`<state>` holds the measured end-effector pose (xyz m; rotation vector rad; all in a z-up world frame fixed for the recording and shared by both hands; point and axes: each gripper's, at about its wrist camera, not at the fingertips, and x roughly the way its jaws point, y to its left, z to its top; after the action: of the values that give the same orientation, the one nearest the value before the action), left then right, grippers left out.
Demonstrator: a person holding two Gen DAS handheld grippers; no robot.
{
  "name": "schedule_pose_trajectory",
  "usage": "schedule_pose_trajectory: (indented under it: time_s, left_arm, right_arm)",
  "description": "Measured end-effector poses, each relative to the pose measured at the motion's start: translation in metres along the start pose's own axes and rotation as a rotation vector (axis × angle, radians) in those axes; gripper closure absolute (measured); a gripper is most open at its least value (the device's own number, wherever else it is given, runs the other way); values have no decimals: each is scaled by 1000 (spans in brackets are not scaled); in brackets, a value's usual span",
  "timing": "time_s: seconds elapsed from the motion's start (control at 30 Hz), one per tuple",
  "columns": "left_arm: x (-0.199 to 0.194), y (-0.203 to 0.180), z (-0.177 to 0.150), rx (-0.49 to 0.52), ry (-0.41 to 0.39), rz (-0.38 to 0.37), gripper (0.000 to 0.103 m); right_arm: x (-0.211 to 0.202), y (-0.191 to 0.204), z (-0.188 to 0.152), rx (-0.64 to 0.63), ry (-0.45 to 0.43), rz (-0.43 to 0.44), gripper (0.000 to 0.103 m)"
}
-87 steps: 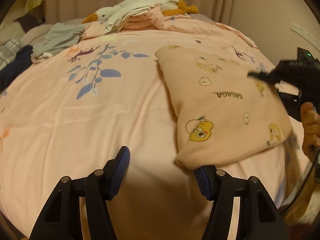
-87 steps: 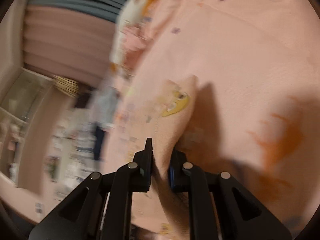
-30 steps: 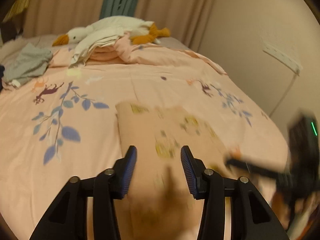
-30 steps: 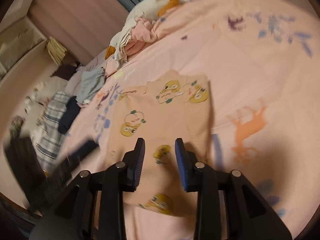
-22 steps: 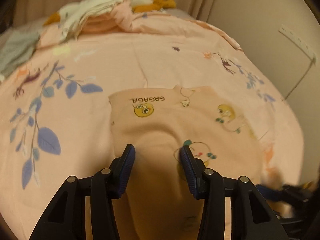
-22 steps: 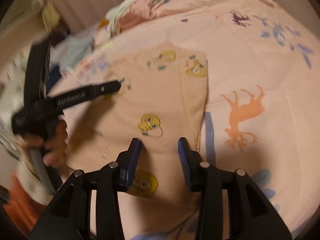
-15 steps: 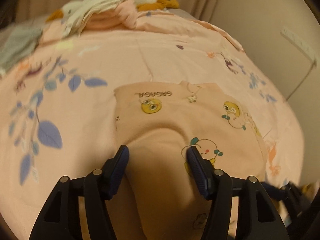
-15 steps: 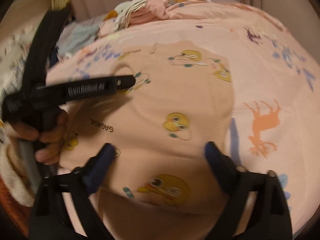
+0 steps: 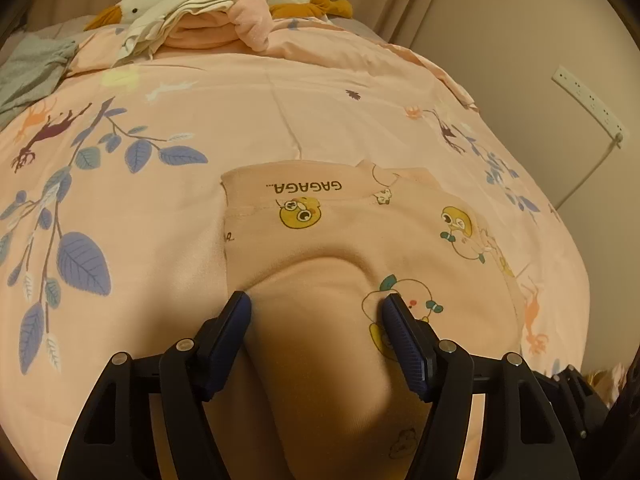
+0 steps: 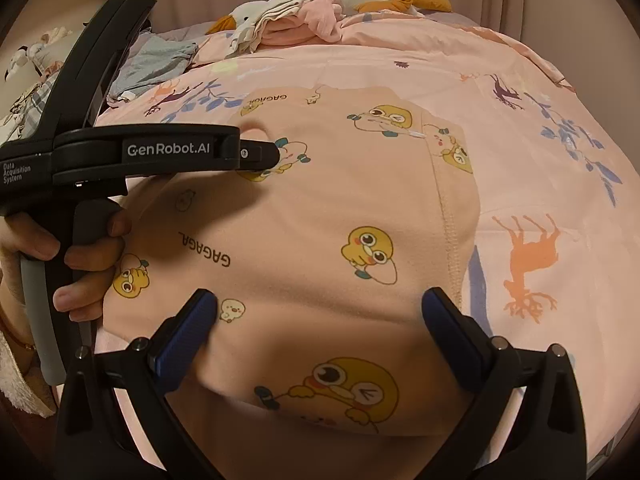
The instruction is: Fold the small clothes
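A folded peach garment [image 9: 352, 232] printed with yellow cartoon chicks and the word GAGAGA lies flat on the pink bedspread [image 9: 200, 120]; it also shows in the right wrist view [image 10: 320, 208]. My left gripper [image 9: 316, 310] is open and low over the garment's near part, its blue pads on either side of a raised fold. My right gripper [image 10: 320, 304] is wide open over the garment's near edge. The left gripper's body [image 10: 168, 152] shows in the right wrist view, over the garment's left side.
A plush goose [image 9: 132, 10] and a heap of cream and pink clothes [image 9: 216, 20] lie at the far end of the bed. A grey garment [image 9: 28, 68] lies at the far left. A wall with a power strip [image 9: 588, 104] stands to the right.
Both grippers have opened wider and come down close over the garment. The garment lies folded and flat, and the blur has settled.
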<state>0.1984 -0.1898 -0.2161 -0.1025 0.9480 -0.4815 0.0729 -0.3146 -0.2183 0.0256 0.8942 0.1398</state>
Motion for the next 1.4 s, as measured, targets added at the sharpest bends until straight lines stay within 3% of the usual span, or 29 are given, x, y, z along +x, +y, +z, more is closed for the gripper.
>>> schedule_pose_trajectory:
  time_s: [0.67, 0.77, 0.83, 0.9, 0.97, 1.1, 1.27, 1.33, 1.4]
  left_arm:
    - [0, -4, 0, 13, -8, 19, 33]
    - [-5, -3, 3, -9, 17, 29, 33]
    - [-14, 4, 5, -79, 44, -3, 33]
    - [-25, 13, 3, -147, 57, -53, 38]
    - [-37, 15, 0, -153, 51, -64, 44]
    - [-69, 3, -17, -51, -34, 1, 47]
    - [-87, -24, -41, 106, -80, -49, 47]
    - [-81, -29, -54, 131, -29, -87, 47]
    - [-70, -29, -67, 148, 20, -74, 47]
  right_arm:
    - [-2, 2, -1, -3, -2, -7, 0]
    - [-4, 1, 0, -5, 2, -1, 1]
    - [-8, -3, 0, -7, 8, 19, 3]
    - [-13, -11, 0, 15, 1, 38, 14]
    - [-18, -21, 1, 67, -10, 52, 24]
    - [-28, -38, 2, 188, -46, 87, 40]
    - [-41, -41, 3, 218, -109, 33, 47]
    - [-41, -43, 3, 223, -111, 24, 48]
    - [-35, -46, 3, 240, -85, 37, 49]
